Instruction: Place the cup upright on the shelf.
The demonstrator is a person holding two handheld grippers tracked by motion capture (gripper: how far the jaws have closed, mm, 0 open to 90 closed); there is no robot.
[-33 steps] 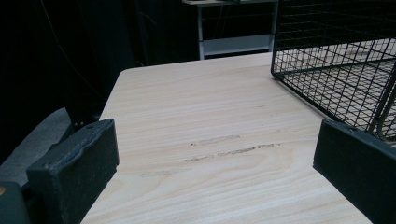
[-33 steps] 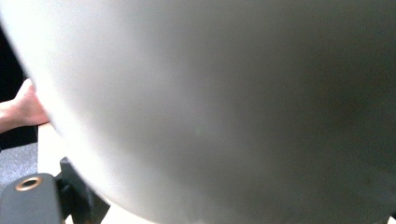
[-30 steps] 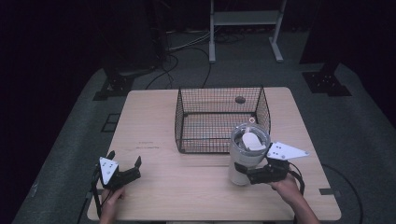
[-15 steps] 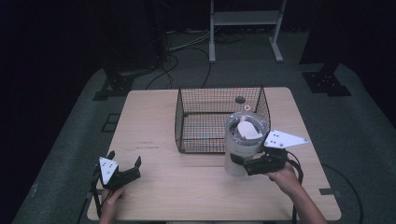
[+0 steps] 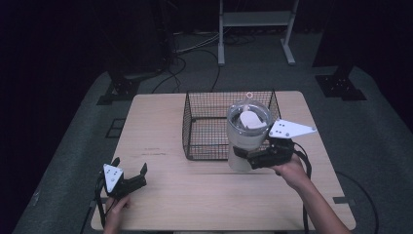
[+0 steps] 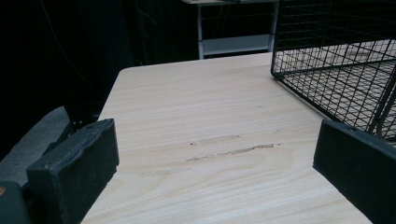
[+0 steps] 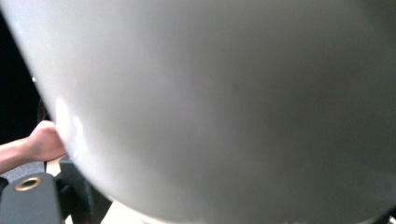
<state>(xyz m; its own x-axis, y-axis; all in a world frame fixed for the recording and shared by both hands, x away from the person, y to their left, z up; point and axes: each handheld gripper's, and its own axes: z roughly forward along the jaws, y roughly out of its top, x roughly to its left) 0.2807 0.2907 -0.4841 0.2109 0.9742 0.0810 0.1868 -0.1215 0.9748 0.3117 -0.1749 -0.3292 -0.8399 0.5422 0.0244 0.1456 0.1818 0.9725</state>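
Note:
A tall white tumbler (image 5: 246,139) with a clear lid hangs above the table, just in front of the black wire basket (image 5: 209,126). My right gripper (image 5: 253,158) is shut on the tumbler's lower part. In the right gripper view the tumbler's pale wall (image 7: 224,102) is pressed close to the camera. My left gripper (image 5: 129,178) rests at the table's front left, open, with nothing between its black jaws. In the left gripper view the bare wooden table (image 6: 210,140) lies ahead and the basket (image 6: 336,60) stands at the right.
A small ring-shaped object (image 5: 249,95) lies at the basket's far edge. A metal stand (image 5: 253,29) and cables lie on the dark floor beyond the table. The person's other hand (image 7: 39,142) shows at the left of the right gripper view.
My right gripper has lifted the tumbler off the table and carried it up and towards the basket. The left gripper has stayed in place.

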